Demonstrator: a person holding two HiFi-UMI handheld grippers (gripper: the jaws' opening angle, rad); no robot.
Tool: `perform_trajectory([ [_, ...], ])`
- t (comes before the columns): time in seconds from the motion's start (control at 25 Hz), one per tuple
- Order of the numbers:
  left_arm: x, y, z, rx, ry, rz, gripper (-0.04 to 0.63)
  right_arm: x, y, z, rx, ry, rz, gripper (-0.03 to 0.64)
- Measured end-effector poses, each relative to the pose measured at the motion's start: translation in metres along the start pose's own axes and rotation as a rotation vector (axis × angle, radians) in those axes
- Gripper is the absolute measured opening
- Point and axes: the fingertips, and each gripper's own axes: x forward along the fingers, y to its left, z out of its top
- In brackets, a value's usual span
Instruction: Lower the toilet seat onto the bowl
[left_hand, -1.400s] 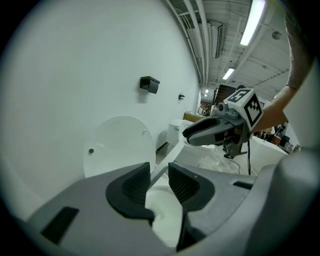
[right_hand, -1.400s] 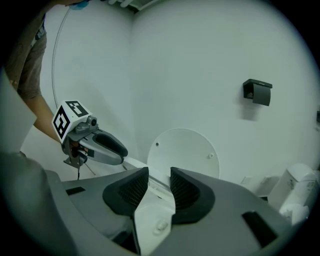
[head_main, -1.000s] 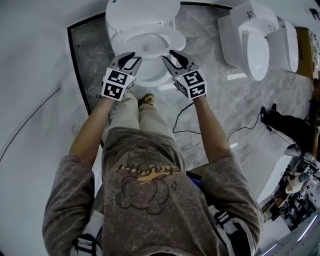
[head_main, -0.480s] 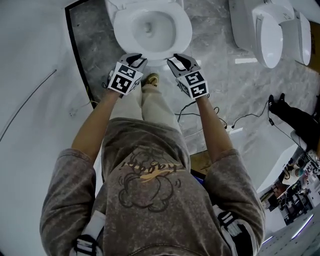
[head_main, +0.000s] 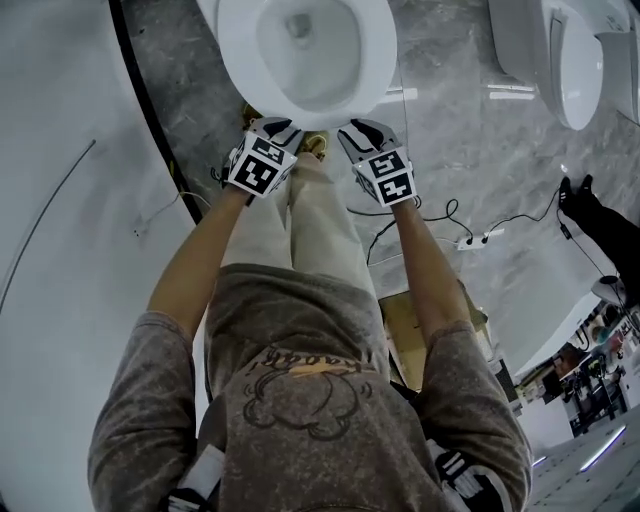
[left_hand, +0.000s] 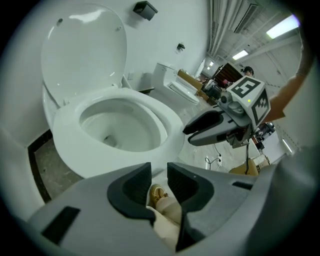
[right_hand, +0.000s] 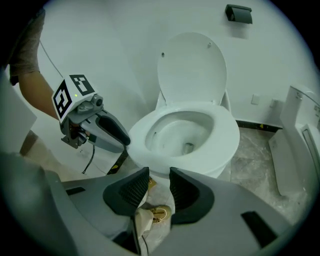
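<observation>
White oval plastic toilet seat (head_main: 372, 70) came down flat on ceramic bowl (head_main: 300, 50), task seems done; left gripper (head_main: 272, 127) & right gripper (head_main: 360, 128) drew back empty, jaws apart, left's just narrowed a bit

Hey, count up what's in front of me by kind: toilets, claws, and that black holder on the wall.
Toilets: 3
Claws, the left claw and the right claw, both open and empty: 2
Black wall holder: 1
Total: 6
</observation>
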Motion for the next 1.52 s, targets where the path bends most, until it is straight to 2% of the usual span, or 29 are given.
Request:
perform_trajectory([
  [0.48, 0.074, 0.023, -0.043, -0.058, 0.083, -0.011, 0.119, 0.074, -0.026, -0.053, 0.095, 0.058, -0.009, 0.146],
  [0.76, 0.068, 0.021, -0.039, -0.066, 0.087, -0.021, 0.112, 0.067, -0.028, -0.051, 0.134, 0.021, -0.027, 0.127],
  [0.92, 0.023, 0.025, 0.009, -0.079, -0.023, 0.012, 0.112, 0.032, -0.021, -0.006, 0.13, -0.046, -0.046, 0.127],
  [1.04, -0.03, 0.025, 0.061, -0.07, -0.118, 0.041, 0.11, -0.012, -0.014, 0.052, 0.08, -0.136, -0.074, 0.127],
  [1.2, -0.127, 0.012, 0.134, -0.052, -0.274, 0.078, 0.11, -0.085, 0.008, 0.137, 0.027, -0.276, -0.102, 0.126],
  [1.36, -0.235, -0.009, 0.206, 0.026, -0.47, 0.107, 0.11, -0.168, 0.027, 0.224, -0.016, -0.462, -0.124, 0.126],
  [1.52, -0.33, -0.029, 0.246, 0.09, -0.606, 0.116, 0.11, -0.241, 0.057, 0.29, -0.047, -0.61, -0.114, 0.121],
])
